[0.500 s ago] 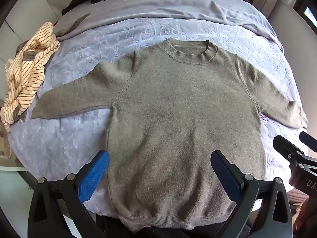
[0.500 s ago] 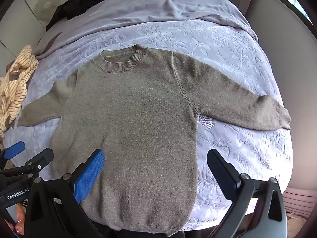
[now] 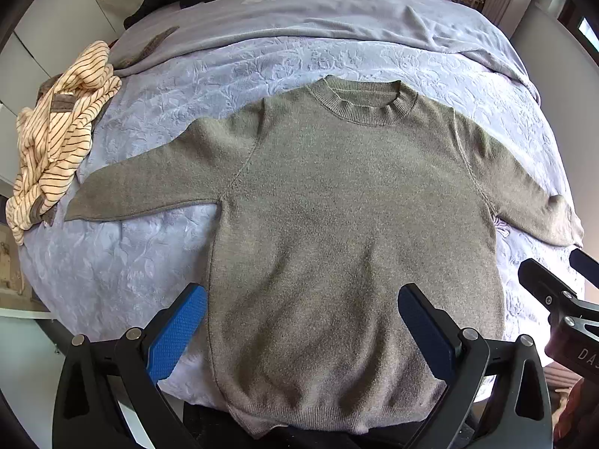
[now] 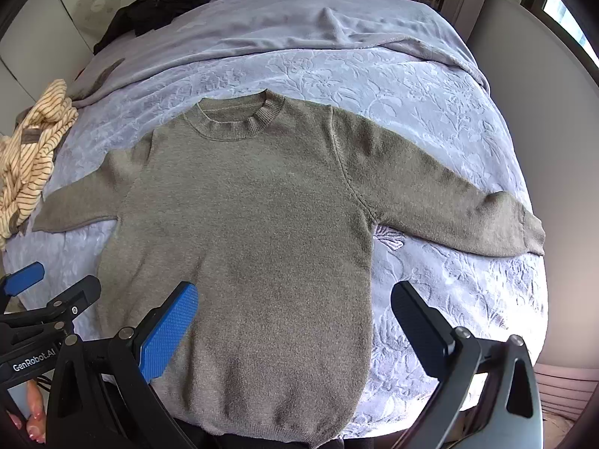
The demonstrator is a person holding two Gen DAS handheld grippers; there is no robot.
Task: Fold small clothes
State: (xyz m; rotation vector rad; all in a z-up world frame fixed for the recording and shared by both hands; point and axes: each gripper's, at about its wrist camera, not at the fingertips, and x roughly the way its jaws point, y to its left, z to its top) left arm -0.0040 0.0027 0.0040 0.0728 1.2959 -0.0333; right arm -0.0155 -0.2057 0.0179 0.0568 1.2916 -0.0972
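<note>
A: Lavender bedspread, floral embossing, blanket rumpled behind it.
B: Striped top bunched at the bed's left edge. Dark clothes heaped far back.

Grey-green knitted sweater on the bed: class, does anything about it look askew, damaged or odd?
Nothing stands out. The grey-green knitted sweater lies flat, front up, both sleeves spread on the lilac embossed bedspread. Both grippers hover open.

We note soft, even daylight from window at upper right; faint shadows, no glare. Centre sharp; strong fisheye bending, dark vignette at corners.
</note>
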